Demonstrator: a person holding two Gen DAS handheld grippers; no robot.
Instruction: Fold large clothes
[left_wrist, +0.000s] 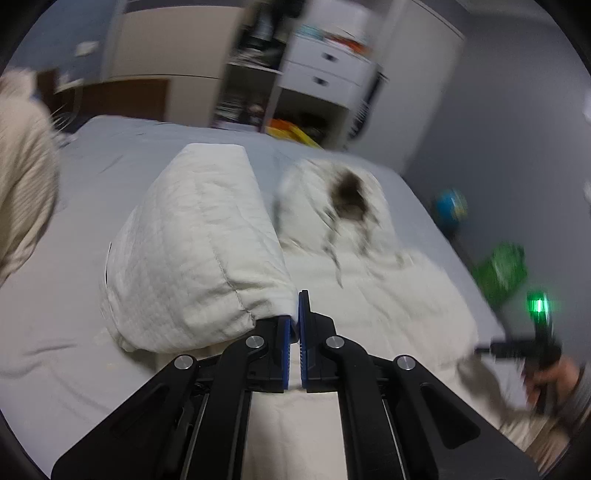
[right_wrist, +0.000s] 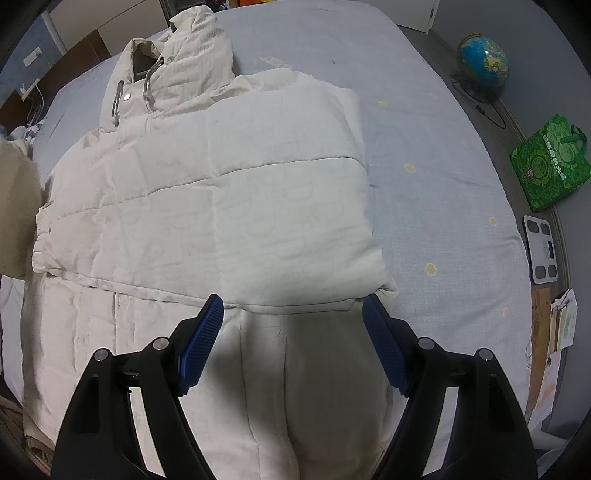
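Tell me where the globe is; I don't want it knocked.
In the right wrist view, the globe stands on the floor at upper right, beyond the bed, above the green bag.

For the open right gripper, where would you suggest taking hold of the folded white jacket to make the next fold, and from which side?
I would grip the near right corner of the folded sleeve panel on the jacket. That corner sticks out slightly over the bed sheet, so one finger can probably slide beneath. Approach from the right, low along the sheet; the right gripper already hovers open just short of that edge.

jacket (right_wrist: 207, 192): 1 | tongs (left_wrist: 297, 325) (right_wrist: 293, 343): 2 | globe (right_wrist: 482, 61): 1 | green bag (right_wrist: 546, 162): 1 | scale (right_wrist: 541, 249): 1
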